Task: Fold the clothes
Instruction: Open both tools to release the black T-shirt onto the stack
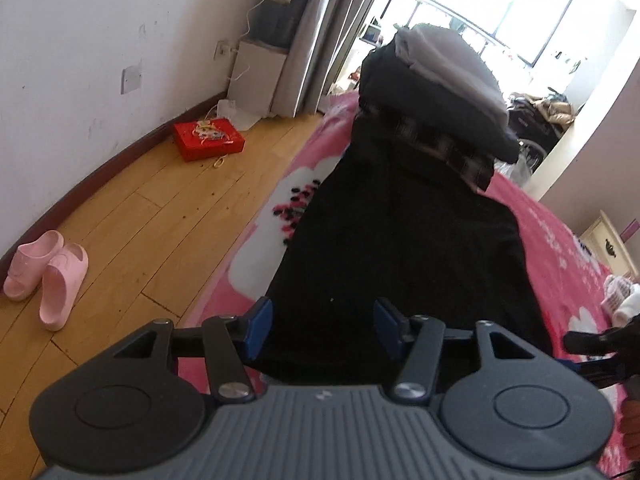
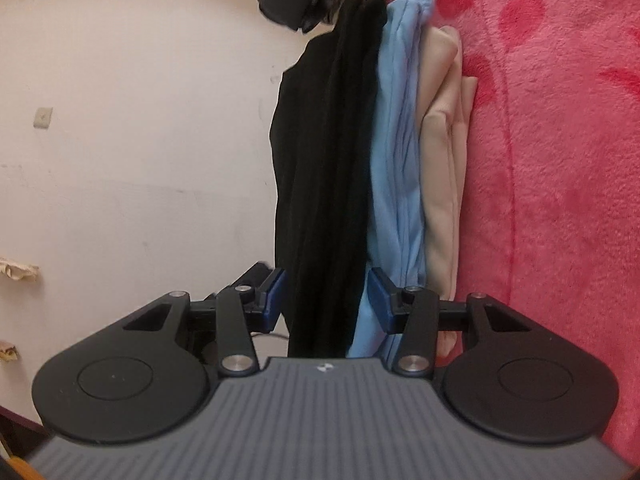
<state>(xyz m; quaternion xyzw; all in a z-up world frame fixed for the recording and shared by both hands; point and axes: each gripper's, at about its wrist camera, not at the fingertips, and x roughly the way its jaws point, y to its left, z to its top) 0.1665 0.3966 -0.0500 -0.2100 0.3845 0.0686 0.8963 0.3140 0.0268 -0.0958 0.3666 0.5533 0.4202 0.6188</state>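
Observation:
A long black garment [image 1: 400, 240] lies along the pink blanket [image 1: 560, 240] of a bed. My left gripper [image 1: 323, 322] hovers over its near end, open, the blue pads clear of the cloth. Beyond it stands a pile of folded clothes: grey top [image 1: 452, 64], dark layer [image 1: 420, 104], plaid edge [image 1: 440, 144]. In the right wrist view, rolled sideways, the black garment [image 2: 324, 160] rests on a light blue garment [image 2: 396, 140] and a beige one [image 2: 444, 152]. My right gripper [image 2: 327, 298] is shut on the black garment's edge. One of its fingers [image 1: 584, 340] shows at the left view's right edge.
Left of the bed is wooden floor [image 1: 140, 220] with pink slippers [image 1: 44, 276] and a red box [image 1: 208, 140]. A white cabinet [image 1: 256, 76] stands by the curtain. A pale bedside cabinet [image 1: 608, 240] and small rolled cloths [image 1: 624, 300] are at right. A bare wall [image 2: 140, 140] lies beyond.

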